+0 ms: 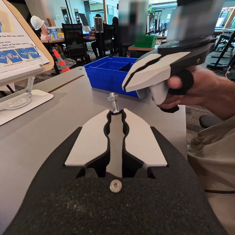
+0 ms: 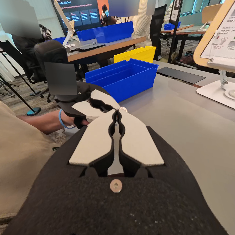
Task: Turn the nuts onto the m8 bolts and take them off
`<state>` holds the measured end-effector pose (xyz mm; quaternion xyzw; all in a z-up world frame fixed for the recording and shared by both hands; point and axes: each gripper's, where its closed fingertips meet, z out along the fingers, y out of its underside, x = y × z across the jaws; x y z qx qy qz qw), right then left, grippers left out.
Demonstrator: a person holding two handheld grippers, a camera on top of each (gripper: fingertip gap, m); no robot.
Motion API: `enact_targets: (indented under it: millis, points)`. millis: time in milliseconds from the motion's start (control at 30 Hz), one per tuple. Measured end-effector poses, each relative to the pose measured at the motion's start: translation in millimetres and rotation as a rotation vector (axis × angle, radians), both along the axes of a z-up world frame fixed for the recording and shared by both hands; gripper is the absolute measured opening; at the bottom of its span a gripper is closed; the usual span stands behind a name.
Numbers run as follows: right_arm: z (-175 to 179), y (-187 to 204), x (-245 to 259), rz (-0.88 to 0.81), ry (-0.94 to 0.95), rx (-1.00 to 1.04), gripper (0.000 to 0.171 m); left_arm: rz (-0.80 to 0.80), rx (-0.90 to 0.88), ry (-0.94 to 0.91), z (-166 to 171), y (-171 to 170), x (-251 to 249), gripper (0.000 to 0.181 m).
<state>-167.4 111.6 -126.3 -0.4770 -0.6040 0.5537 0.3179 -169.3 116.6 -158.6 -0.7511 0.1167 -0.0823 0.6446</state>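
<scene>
**Left gripper holds bolt upright by its head, nut near the top**

In the left wrist view the left gripper (image 1: 116, 111) is clenched on the head of a bolt (image 1: 114, 106), its two white fingers pinching it at their tips. The bolt stands upright above the grey table (image 1: 71, 110), threaded shank pointing up. A nut (image 1: 112, 98) sits on the thread close to the top end, with a short bit of thread showing above it.

The right gripper (image 1: 125, 87) hangs to the right of the bolt and a little higher, tilted down towards the table, held by a hand (image 1: 198, 89) in a black fingerless glove. Its fingers lie close together with only a thin dark slit between them, and they hold nothing. It is near the nut but not touching it.

In the right wrist view the right gripper (image 2: 117, 112) has its tips pressed nearly together, empty. Just past those tips the left gripper (image 2: 117, 109) comes in from the left, and a small glimpse of metal (image 2: 122, 109) shows at its tips; nut and bolt cannot be told apart there.

Behind the bolt a blue bin (image 1: 108, 75) stands on the table. A yellow bin (image 2: 136, 54) stands behind it. A board with printed sheets (image 1: 19, 42) stands on a white stand at the table's left.
</scene>
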Motion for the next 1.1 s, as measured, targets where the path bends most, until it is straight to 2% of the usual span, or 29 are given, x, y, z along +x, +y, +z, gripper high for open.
enact_targets:
  millis: [200,367,433,500,667,800,900,1100]
  points:
    - [-11.2,13.3,-3.2,-0.044,-0.042,0.004,0.000,-0.023,0.018,-0.009,6.1,-3.2,4.4,0.015]
    - [0.6,3.8,2.5,0.005,0.001,-0.032,0.000,-0.010,0.009,-0.010,4.6,-4.7,0.1,0.015]
    - [-1.0,-0.4,0.7,-0.007,-0.004,-0.009,0.012,-0.001,0.008,-0.012,3.3,-3.4,-1.3,0.015]
    - [-6.6,2.2,-4.3,-0.044,-0.021,0.001,0.037,-0.013,0.007,-0.012,3.5,-3.4,1.3,0.015]
    - [-8.8,6.4,-7.2,-0.044,-0.024,-0.055,0.026,-0.038,0.015,-0.004,8.0,-5.8,9.7,0.015]
    - [-10.0,11.0,-3.8,-0.039,-0.032,-0.064,0.025,-0.049,0.022,-0.004,11.1,-8.3,11.3,0.015]
    - [-7.7,7.8,-0.8,-0.011,-0.021,-0.083,0.018,-0.049,0.027,-0.021,10.0,-7.1,11.0,0.015]
    - [-10.2,3.7,1.2,0.051,-0.037,-0.245,0.025,-0.065,0.044,-0.047,12.7,-8.0,12.4,0.015]
